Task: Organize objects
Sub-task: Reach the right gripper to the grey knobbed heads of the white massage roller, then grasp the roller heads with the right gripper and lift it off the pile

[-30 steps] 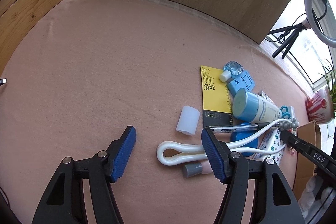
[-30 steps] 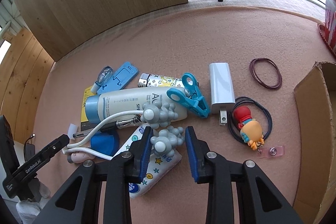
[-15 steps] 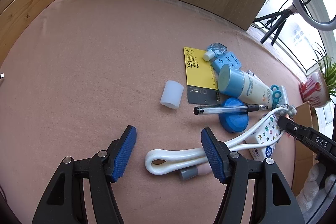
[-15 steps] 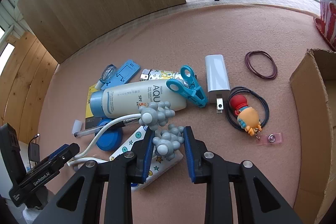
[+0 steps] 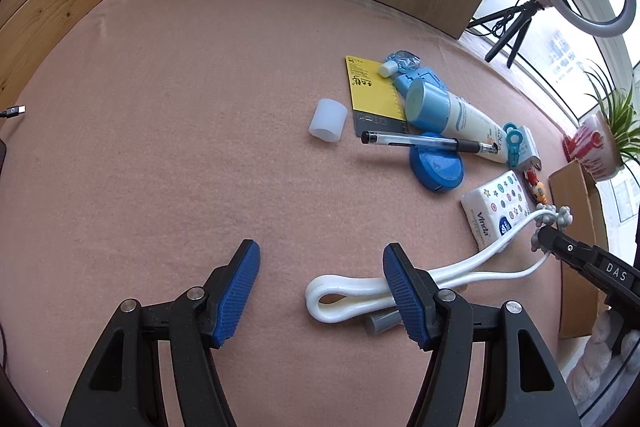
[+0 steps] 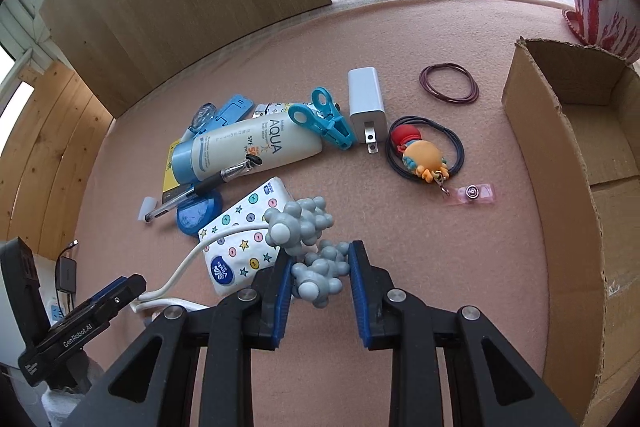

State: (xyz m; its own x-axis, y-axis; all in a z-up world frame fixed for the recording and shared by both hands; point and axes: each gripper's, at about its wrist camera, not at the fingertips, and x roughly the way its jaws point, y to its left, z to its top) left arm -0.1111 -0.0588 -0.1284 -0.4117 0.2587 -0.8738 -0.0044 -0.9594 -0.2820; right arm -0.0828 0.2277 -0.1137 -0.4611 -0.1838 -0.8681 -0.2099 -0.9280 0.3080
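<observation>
Right hand-held gripper is shown clamped on one knobbed grey head of the white massager, whose loop trails on the table beside the open left hand-held gripper; a high lift toward the cardboard box is advised so the pile is cleared.

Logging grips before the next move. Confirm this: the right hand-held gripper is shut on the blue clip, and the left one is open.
Wrong object. In the right wrist view the right hand-held gripper is shut on the grey massager; the blue clip lies untouched by the charger. The left hand-held gripper is open.
</observation>
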